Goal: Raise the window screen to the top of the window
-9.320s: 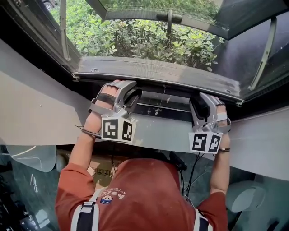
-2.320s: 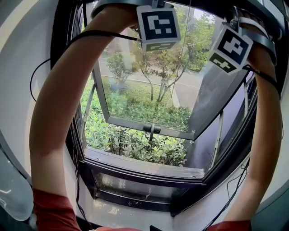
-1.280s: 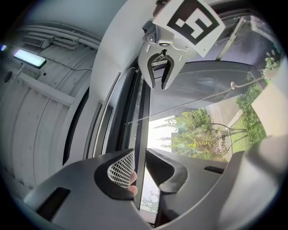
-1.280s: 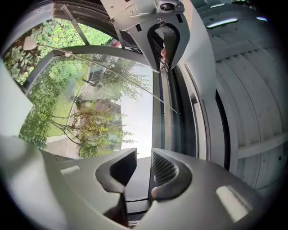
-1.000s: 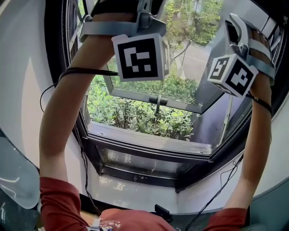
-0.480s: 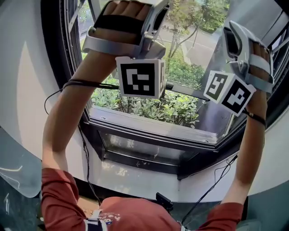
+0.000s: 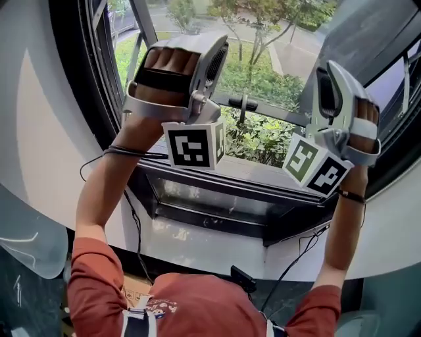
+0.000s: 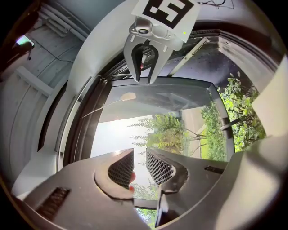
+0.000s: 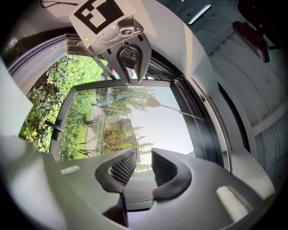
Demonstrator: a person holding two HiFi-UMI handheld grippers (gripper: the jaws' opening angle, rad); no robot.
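leafy shrubs, trees and paved path outside

Left gripper jaws apart, empty; open window ahead.

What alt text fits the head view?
A person in a rust-red shirt holds the grey left claw and grey right claw up before an open black-framed window, both empty. Outside grow green shrubs.

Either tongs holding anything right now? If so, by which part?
Nothing is held. The left tongs and the right tongs both have their jaws apart, and only the window shows through each gap.
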